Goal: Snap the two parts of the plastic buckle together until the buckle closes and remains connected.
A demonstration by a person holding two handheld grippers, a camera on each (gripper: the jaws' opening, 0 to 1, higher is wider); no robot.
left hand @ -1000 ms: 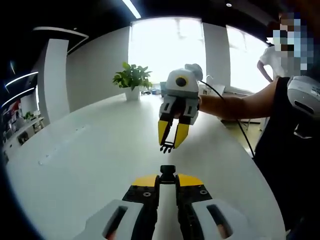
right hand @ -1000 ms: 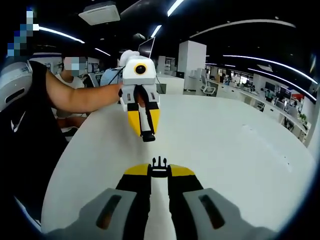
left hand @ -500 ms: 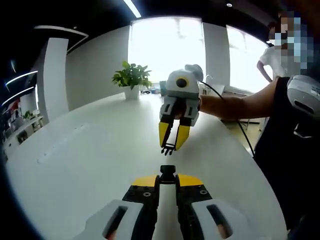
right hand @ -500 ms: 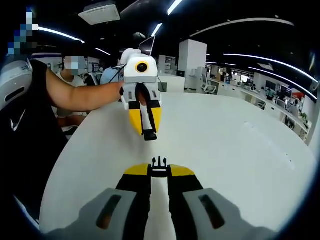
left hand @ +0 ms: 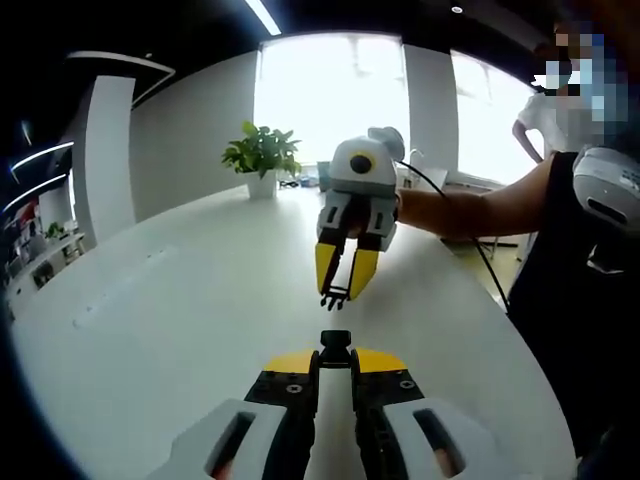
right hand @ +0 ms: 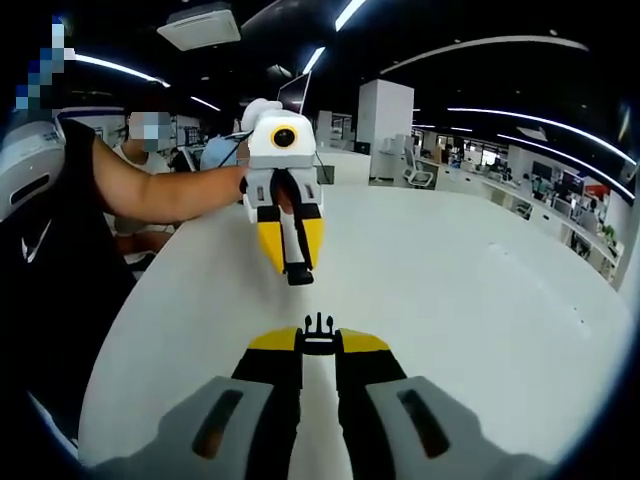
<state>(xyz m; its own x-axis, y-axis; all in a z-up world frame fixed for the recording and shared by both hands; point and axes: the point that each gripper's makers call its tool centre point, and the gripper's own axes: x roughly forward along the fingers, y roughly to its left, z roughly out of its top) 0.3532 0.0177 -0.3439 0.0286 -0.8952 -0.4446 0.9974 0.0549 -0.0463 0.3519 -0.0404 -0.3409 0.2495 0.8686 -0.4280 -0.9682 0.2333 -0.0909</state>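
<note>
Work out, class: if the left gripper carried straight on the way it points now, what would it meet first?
Probably the pronged buckle part clamped in the right gripper, which faces the left gripper and its socket part across a gap of bare white table. Depth and exact alignment are unclear.

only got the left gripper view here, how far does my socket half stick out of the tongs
observer: In the right gripper view the socket half pokes out past the yellow tips of the left tongs, held at its rear end.
operator: and the prongs, lined up with it from that side
observer: Not quite. From behind the right tongs, the pronged half points forward, and the socket half sits a little to the left of its line, with a gap between them.
operator: anything on the table past me
observer: That side of the white table runs bare toward office desks.
</note>
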